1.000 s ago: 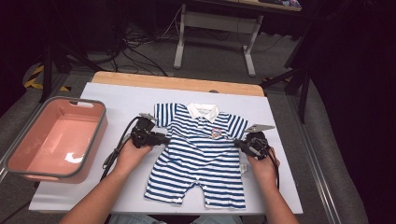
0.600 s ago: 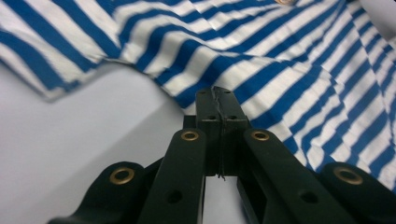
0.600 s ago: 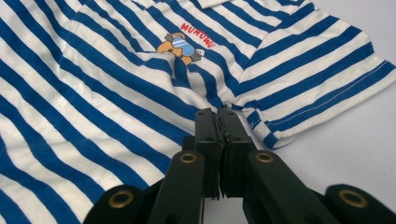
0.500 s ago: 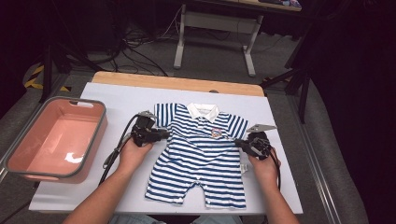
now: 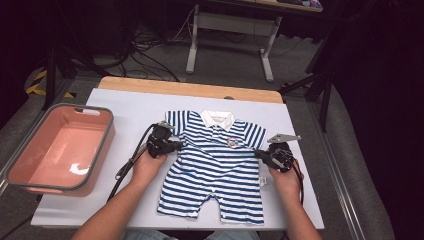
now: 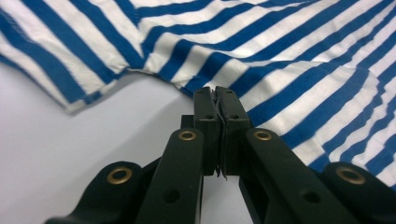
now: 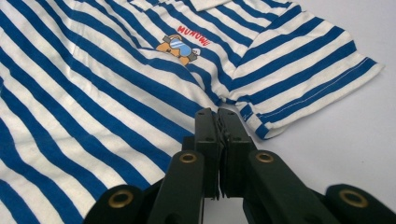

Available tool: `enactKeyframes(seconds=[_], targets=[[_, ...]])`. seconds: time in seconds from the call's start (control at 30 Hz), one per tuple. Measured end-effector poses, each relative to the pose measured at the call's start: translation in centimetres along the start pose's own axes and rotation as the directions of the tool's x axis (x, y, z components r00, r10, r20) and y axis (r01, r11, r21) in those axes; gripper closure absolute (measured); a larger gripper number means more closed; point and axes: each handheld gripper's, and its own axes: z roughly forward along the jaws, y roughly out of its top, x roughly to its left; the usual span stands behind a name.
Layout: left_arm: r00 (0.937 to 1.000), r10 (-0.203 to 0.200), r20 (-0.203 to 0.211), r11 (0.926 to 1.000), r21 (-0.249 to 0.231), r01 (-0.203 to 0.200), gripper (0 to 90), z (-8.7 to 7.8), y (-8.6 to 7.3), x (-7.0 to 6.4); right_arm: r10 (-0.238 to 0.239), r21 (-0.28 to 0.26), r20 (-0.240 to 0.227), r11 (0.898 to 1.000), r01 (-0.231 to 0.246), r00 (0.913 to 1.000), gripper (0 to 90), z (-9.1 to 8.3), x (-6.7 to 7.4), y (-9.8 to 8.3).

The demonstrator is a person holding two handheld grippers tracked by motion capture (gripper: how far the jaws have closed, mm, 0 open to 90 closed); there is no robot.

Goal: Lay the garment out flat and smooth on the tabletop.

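Left claw (image 6: 217, 100) has just been closing and now pinches the romper (image 5: 220, 165) at its side seam under the sleeve; right claw (image 7: 218, 121) is clamped at the matching spot. Romper lies flat, front up, mid-desk (image 5: 125, 112). Symmetric grips likely set up a fold.

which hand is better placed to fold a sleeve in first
Left, narrowly. The left hand-held gripper has just closed on the romper right under its sleeve. The right hand-held gripper is also shut on the edge, under the other sleeve, so either could start.
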Motion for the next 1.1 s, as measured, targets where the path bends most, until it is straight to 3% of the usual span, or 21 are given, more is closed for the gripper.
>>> enactKeyframes(seconds=[0.2, 0.4, 0.53, 0.6, 0.67, 0.73, 0.8, 0.87, 0.93, 0.97, 1.03, 1.1], targets=[[0.9989, -0.007, -0.046, 0.9983, -0.058, 0.005, 88.7, -1.7, 0.4, 1.2, 0.006, -0.002, 0.018, 1.0, -0.006, 0.9998, 88.3, 0.7, -0.4, 0.3], [0.9965, -0.011, -0.083, 0.9976, -0.069, 0.006, 88.7, -1.3, 0.5, 2.3, 0.021, 0.003, 0.025, 1.0, -0.021, 0.9995, 88.4, 1.9, -1.0, 0.4], [0.9964, 0.001, -0.085, 0.9974, -0.071, -0.007, 86.3, -1.4, 0.5, 1.9, 0.021, 0.0, 0.03, 1.0, -0.021, 0.9993, 86.3, 1.8, -1.0, 0.4], [0.9957, 0.027, -0.089, 0.9961, -0.082, -0.034, 71.5, -2.3, 0.3, 1.4, 0.016, -0.017, 0.035, 1.0, -0.016, 0.9992, 75.0, 1.1, -0.8, 0.3], [0.9955, 0.056, -0.076, 0.9935, -0.094, -0.063, 66.7, -3.3, 0.0, 0.9, 0.001, -0.044, 0.026, 0.999, 0.0, 0.9997, 69.2, 0.1, -0.5, 0.2], [0.9927, 0.112, -0.043, 0.9887, -0.095, -0.116, 64.4, -4.3, -0.4, 0.1, -0.064, -0.073, 0.008, 0.995, 0.065, 0.9979, 63.7, -1.3, 0.5, 0.0], [0.9832, 0.182, -0.008, 0.9796, -0.085, -0.182, 62.7, -5.3, -1.1, -1.3, -0.136, -0.091, -0.021, 0.987, 0.133, 0.9905, 62.3, -2.2, 1.5, -0.4], [0.9649, 0.26, 0.035, 0.9634, -0.075, -0.257, 61.6, -5.9, -1.8, -2.4, -0.233, -0.106, -0.087, 0.969, 0.223, 0.9687, 61.8, -3.0, 2.9, -1.1], [0.9441, 0.319, 0.083, 0.9473, -0.06, -0.315, 61.5, -6.3, -2.5, -3.3, -0.313, -0.121, -0.147, 0.947, 0.297, 0.9383, 62.6, -3.5, 4.0, -1.8], [0.9276, 0.355, 0.116, 0.9348, -0.047, -0.352, 61.7, -6.5, -3.0, -3.8, -0.341, -0.129, -0.169, 0.938, 0.322, 0.9249, 62.9, -3.6, 4.3, -2.1], [0.9039, 0.392, 0.172, 0.9187, -0.018, -0.395, 62.3, -6.7, -3.9, -4.5, -0.398, -0.142, -0.239, 0.916, 0.374, 0.8855, 64.5, -4.1, 5.2, -2.9], [0.8813, 0.415, 0.227, 0.904, 0.008, -0.427, 64.1, -6.9, -4.9, -4.9, -0.429, -0.137, -0.294, 0.903, 0.407, 0.8539, 66.9, -4.4, 5.8, -3.6]])
